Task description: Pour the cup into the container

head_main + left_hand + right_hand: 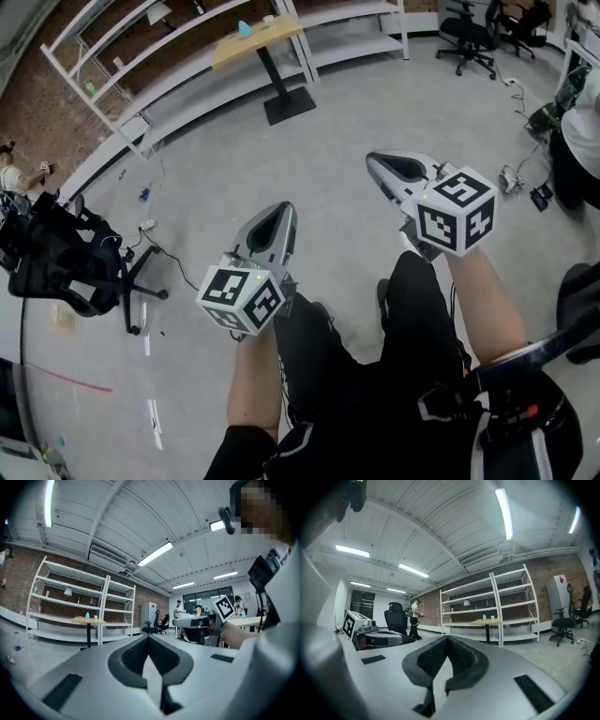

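A small wooden table (258,42) stands far off by the shelving, with a blue cup-like thing (245,28) and a small white cup (269,19) on it. The same table (88,620) shows small in the left gripper view and as a distant table (486,621) in the right gripper view. My left gripper (281,208) is held out over the bare floor, shut and with nothing in it. To its right my right gripper (377,159) is level with it, also shut and holding nothing. Both point towards the table, far from it.
White shelving (141,56) lines the brick wall behind the table. A black office chair (66,258) stands at the left, with cables on the floor (155,234) near it. More chairs (469,37) are at the back right, and a person (577,141) is at the right edge.
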Demonstrator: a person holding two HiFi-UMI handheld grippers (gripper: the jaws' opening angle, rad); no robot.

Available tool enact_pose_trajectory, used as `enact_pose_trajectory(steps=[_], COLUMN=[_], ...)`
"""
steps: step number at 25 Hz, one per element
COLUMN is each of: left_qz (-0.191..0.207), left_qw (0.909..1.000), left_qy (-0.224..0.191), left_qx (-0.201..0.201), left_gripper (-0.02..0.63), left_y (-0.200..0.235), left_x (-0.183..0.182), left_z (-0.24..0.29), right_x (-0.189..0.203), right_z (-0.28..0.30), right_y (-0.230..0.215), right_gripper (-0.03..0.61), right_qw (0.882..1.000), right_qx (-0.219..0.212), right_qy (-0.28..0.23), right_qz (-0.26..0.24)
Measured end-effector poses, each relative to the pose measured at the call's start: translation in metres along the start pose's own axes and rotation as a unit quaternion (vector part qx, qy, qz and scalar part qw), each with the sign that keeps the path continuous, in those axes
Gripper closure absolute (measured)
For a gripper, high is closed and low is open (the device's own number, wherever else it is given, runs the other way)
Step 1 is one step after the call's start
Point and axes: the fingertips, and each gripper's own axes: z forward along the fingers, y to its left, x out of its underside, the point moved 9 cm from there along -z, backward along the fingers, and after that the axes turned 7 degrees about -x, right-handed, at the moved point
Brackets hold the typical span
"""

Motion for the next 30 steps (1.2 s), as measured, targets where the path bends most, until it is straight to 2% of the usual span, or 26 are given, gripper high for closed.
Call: enact_pose_trajectory(steps=[10,30], left_qz=[0.000,-0.012], left_qw=[1.0000,0.9999], left_qy=[0.006,-0.002], left_qx=[0.000,-0.005], left_gripper=[0.621,0.621], left_y=[-0.019,-0.012], left_x=[0.004,0.005], left_z=[-0.029,-0.029], right_x=[0.002,-0.002], right_z=[-0.023,-0.019], right_y=[0.028,0.030], right_gripper=[0.577,0.578], right_qw=[1.000,1.000], right_qx=[-0.002,-0.009], right_qy=[0.000,-0.004], right_qz=[-0.003,-0.016])
